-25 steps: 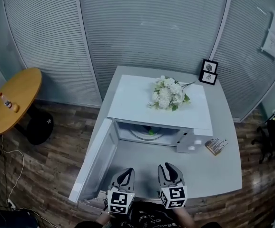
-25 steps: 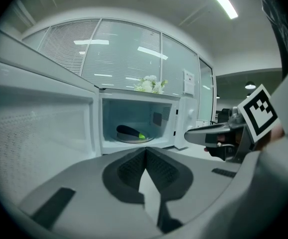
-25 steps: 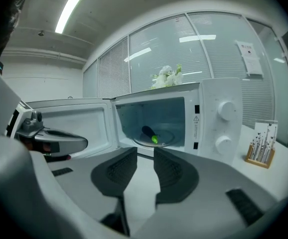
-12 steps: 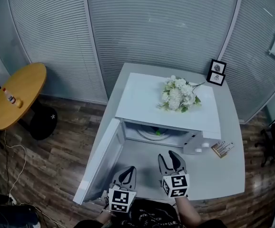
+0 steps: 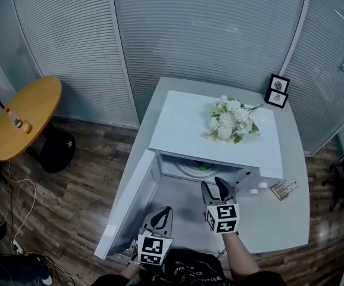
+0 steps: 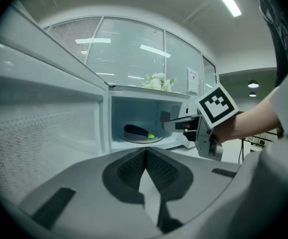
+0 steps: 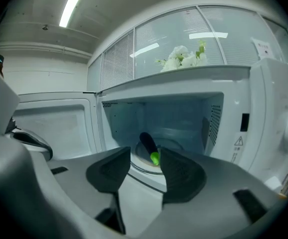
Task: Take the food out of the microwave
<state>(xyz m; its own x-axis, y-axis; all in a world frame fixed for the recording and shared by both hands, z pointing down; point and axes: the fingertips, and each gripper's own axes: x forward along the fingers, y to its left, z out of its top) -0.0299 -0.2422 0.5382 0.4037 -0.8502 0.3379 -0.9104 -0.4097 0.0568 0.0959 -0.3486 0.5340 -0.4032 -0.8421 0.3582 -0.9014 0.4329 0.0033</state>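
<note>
Eggplant (image 7: 148,144), dark, glossy, green-tipped, lay on the round plate (image 6: 143,139) inside the smooth white microwave (image 5: 184,121). The right gripper (image 7: 145,157) had ribbed jaws just opening, empty; the left gripper (image 6: 145,153) sat closed, empty.

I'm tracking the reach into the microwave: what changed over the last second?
The right hand-held gripper moved forward toward the open microwave, and its jaws have just been opening, with nothing gripped. The left hand-held gripper stayed shut near the table edge; the door stays open and the eggplant stays on its plate.
</note>
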